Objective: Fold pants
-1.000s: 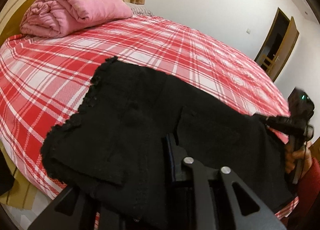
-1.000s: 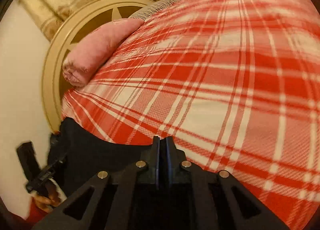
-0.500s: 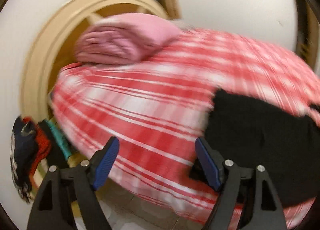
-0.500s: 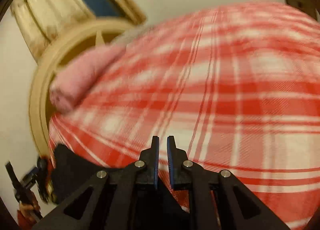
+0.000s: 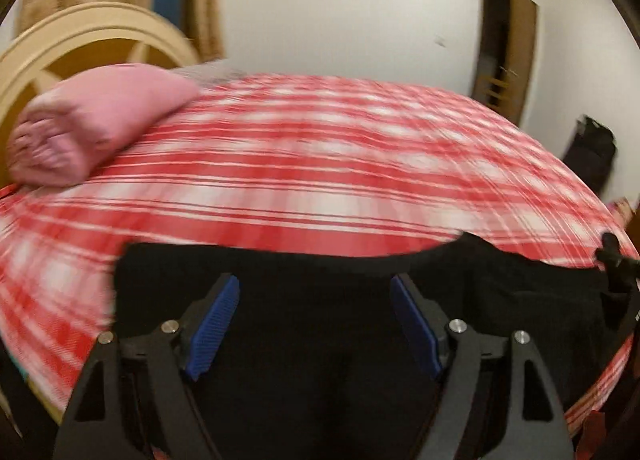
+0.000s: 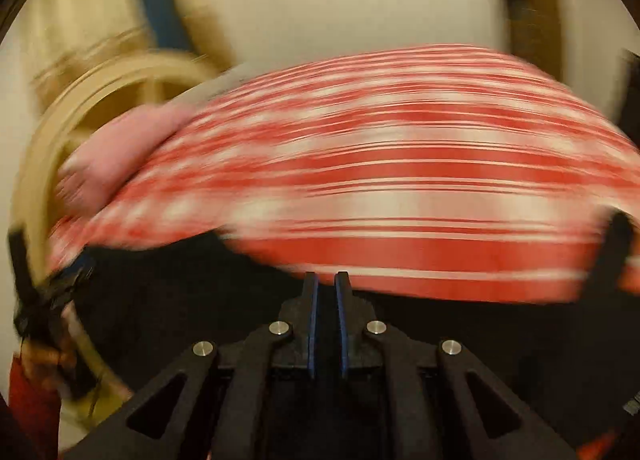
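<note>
Black pants beneath open left gripper, nothing gripped

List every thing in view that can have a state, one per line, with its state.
left gripper: open, fingers wide apart over the black cloth, nothing clamped.
right gripper: fingers just opening, a narrow gap, nothing visible between them.
black pants: lying on the bed near its front edge, released.
pink blanket: rolled up at the headboard end.
plaid bedsheet: spread over the bed.
door: open.
</note>
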### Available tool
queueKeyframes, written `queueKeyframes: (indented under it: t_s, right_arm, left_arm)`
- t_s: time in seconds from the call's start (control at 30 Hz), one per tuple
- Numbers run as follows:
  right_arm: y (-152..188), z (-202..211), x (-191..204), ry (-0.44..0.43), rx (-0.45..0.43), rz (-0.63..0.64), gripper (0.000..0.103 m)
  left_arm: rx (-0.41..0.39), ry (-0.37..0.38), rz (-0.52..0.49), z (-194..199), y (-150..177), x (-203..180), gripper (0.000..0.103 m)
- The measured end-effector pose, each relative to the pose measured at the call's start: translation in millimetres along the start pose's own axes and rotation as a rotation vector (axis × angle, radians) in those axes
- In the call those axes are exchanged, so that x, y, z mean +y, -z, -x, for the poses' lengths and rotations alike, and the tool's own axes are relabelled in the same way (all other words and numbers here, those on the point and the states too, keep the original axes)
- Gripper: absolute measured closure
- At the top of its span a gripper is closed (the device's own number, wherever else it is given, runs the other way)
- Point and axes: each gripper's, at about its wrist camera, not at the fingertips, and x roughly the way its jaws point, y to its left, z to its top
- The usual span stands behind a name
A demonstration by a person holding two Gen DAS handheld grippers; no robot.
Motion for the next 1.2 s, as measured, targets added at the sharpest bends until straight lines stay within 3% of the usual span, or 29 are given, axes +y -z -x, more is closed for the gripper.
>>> queueKeyframes:
  t_s: [0.03,0.07,0.1,0.2,0.33,0.47,0.53,0.57,0.77,0.93,1.2]
  right_arm:
    - [-6,4,-29,0.064,-0.005,-0.065,0.066]
    - [-11,8,-57,0.122,-0.017,-0.13,0.038]
    - [-16,10,-78,0.164,-0.032,-0.179,0.028]
    - [-32,5,-123,0.216,-0.015,-0.262,0.028]
    - [-45,-30,-130,0.255,0.079,-0.2,0.028]
    - [-32,-57,-130,0.395,0.179,-0.187,0.028]
    - [-23,-51,-145,0.348,0.15,-0.252,0.064]
    - [-20,-46,-154,0.289,0.147,-0.291,0.098]
    - [-2,23,-167,0.243,-0.01,-0.361,0.099]
    - [30,96,-184,0.217,-0.175,-0.524,0.099]
    - [81,136,-222,0.301,-0.184,-0.69,0.098]
  left_arm:
    - [0.013,0.009,-0.011,-7,1,-9,0.022]
    - [0.036,-0.004,-0.034,-17,3,-19,0.022]
    - [0.054,-0.021,-0.048,-22,6,-29,0.022]
    - [0.101,-0.063,-0.053,-34,18,-41,0.022]
    - [0.105,-0.119,-0.067,-39,27,-47,0.018]
    - [0.117,-0.13,-0.024,-38,29,-43,0.01]
    - [0.126,-0.125,0.011,-43,29,-40,0.008]
    - [0.127,-0.122,0.019,-44,29,-39,0.008]
    - [0.127,-0.127,0.019,-46,30,-40,0.006]
    - [0.131,-0.121,0.015,-47,29,-40,0.005]
    - [0.136,-0.113,0.007,-49,28,-39,0.003]
